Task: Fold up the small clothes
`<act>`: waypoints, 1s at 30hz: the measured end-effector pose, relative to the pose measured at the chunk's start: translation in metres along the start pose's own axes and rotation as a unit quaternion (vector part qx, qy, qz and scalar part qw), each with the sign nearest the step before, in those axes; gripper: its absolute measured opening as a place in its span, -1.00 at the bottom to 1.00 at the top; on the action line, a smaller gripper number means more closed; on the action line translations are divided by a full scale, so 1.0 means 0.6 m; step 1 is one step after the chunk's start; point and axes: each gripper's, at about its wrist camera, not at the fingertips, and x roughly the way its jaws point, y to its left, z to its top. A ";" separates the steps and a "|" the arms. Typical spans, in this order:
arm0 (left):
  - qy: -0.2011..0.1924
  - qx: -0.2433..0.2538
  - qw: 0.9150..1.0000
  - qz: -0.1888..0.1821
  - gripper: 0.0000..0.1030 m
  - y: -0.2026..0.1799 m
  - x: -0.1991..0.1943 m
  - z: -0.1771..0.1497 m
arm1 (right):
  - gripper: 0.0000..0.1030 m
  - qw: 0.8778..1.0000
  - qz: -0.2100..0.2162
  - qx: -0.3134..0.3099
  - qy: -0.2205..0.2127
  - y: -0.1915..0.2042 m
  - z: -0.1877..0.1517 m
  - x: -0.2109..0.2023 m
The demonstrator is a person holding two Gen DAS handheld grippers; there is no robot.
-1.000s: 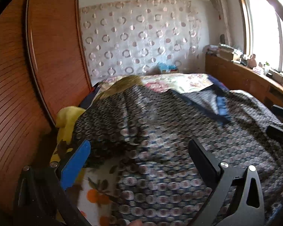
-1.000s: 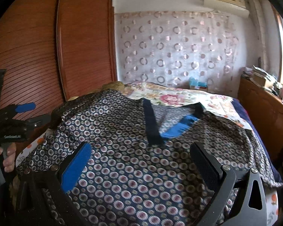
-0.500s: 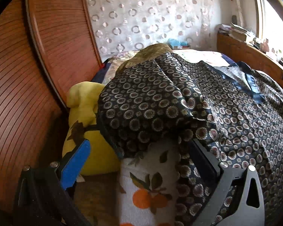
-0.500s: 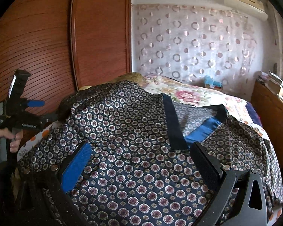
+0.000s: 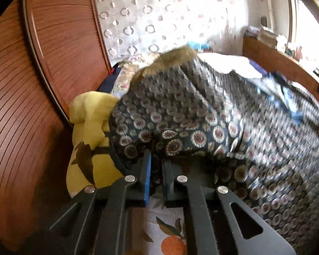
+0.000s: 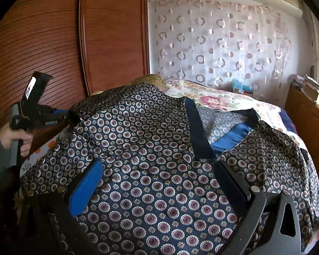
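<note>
Patterned garment point(image 6: 159, 170), dark blue with small round medallions and a plain navy neckband point(image 6: 196, 131), lies spread across the bed point(image 6: 223, 99), still unfolded apart from an open neckline showing a bright blue inner facing point(image 6: 231, 136). Left gripper point(image 5: 156, 165) sits at the garment's left edge, where the cloth overhangs the side of the bed; its jaws are closing to a narrow gap with a bunched fold of the hem between the pads, so a pinch appears to be forming. Right gripper point(image 6: 159, 182) hovers above the near middle of the cloth with its jaws wide and nothing between them. Judged from this layout, folding has barely begun: the first edge is only being taken, and every fold remains to be made. Beneath the garment lie an orange-fruit printed sheet point(image 5: 165, 229) and a floral bedspread point(image 6: 210, 99); a yellow cloth point(image 5: 89, 131) hangs beside the gripped edge. A slatted wooden wardrobe point(image 6: 53, 42) stands close on the left, a ring-patterned sheer curtain point(image 6: 223, 42) covers the far wall, and a cluttered wooden ledge point(image 5: 272, 55) runs beneath the window.
</note>
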 end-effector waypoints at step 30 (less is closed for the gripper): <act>-0.064 -0.003 0.990 -0.124 0.53 -0.075 -0.139 -0.031 | 1.00 1.000 -0.003 0.000 0.010 -0.006 0.024 -0.008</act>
